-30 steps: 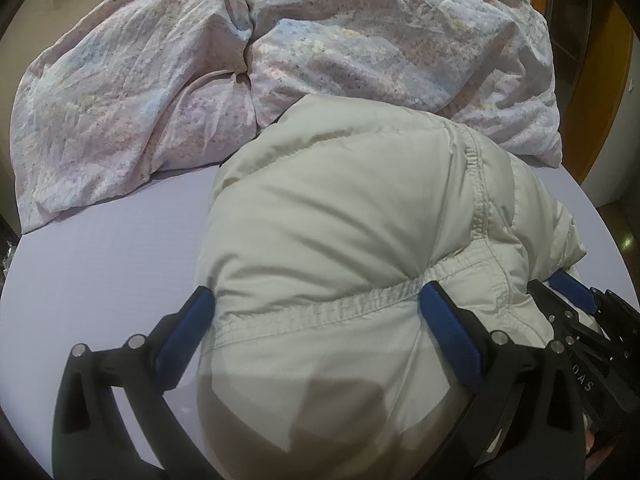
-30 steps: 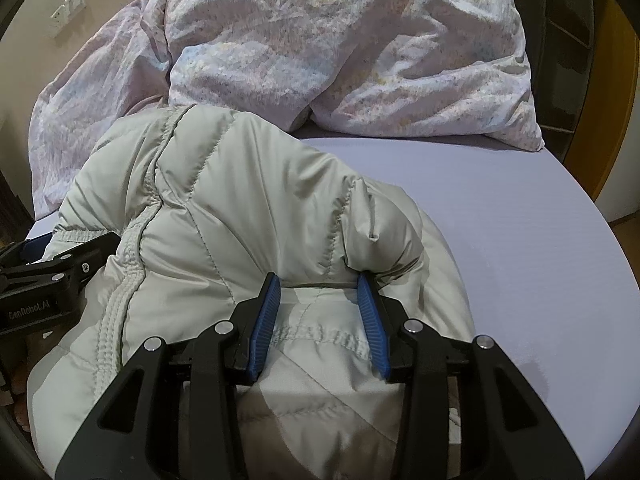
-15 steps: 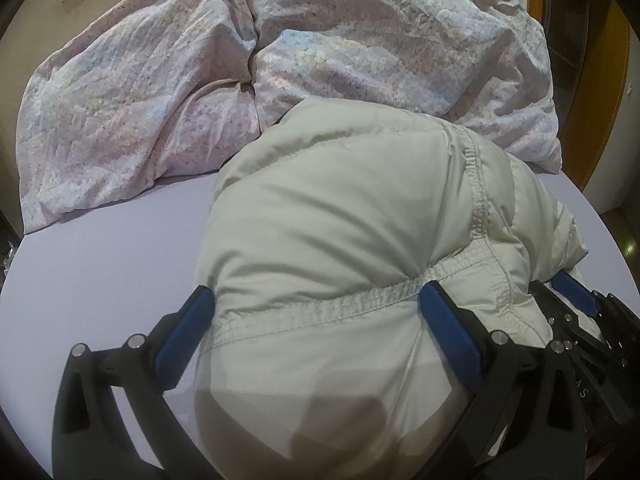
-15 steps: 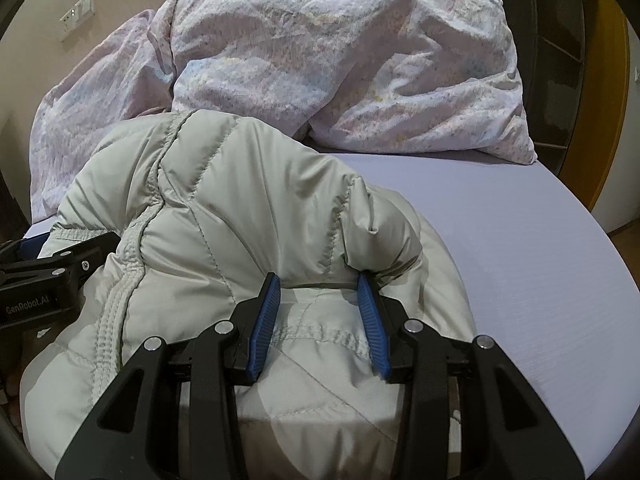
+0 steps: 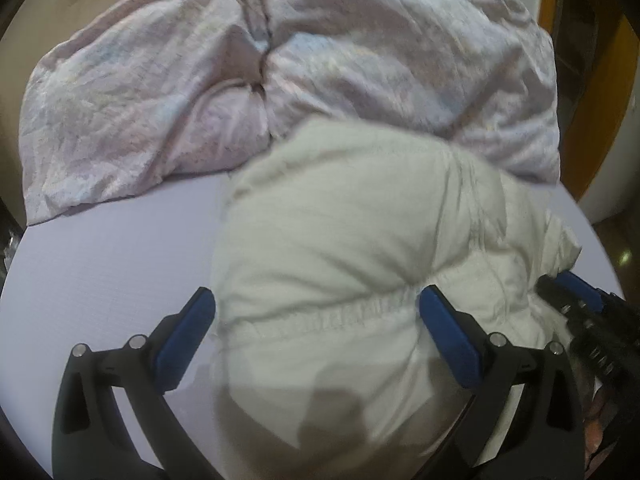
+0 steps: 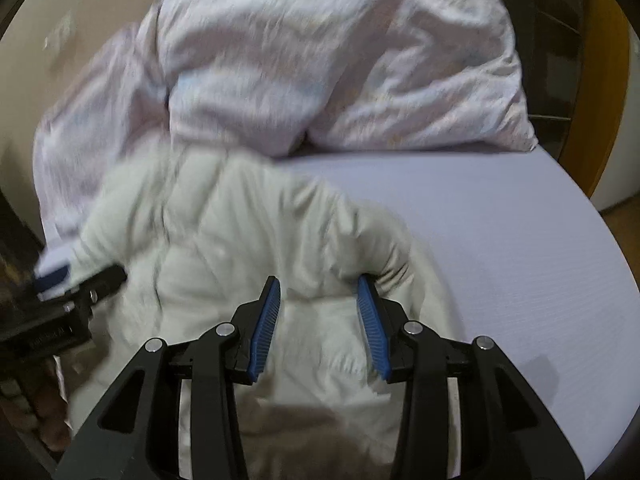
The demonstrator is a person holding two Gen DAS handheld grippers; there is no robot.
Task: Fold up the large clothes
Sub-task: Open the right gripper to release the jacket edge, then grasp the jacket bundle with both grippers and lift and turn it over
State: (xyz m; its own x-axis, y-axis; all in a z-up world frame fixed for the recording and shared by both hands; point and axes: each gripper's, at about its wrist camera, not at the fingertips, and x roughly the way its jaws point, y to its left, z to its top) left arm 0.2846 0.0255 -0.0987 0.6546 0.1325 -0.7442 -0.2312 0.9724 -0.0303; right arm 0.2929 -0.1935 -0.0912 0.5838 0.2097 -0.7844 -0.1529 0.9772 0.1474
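Both views have gone blurred since the earlier frames, and from the right wrist the crumpled pink floral duvet (image 6: 340, 64) now sits lower in the picture, with the puffy cream quilted jacket (image 6: 248, 248) bunched higher at its near edge: the right hand seems to be lifting. From the left wrist the framing shifts only a little.

That duvet lies heaped at the far end of the pale lilac bed sheet (image 6: 500, 220), leaving the near part of the bed bare as a folding surface. On it rests the jacket, doubled into a rounded bundle, one end held by each tool so the fold can be carried as one piece.

Around the jacket's stitched hem band, the black left gripper with blue pads (image 5: 316, 320) stands wide, its jaws spread by the thick padding and pressing into both sides. Narrower, the right gripper (image 6: 318, 312) is clamped on a gathered fold of the jacket, the fabric puckering at its right pad. Probably the bundle is being raised to turn or settle it.
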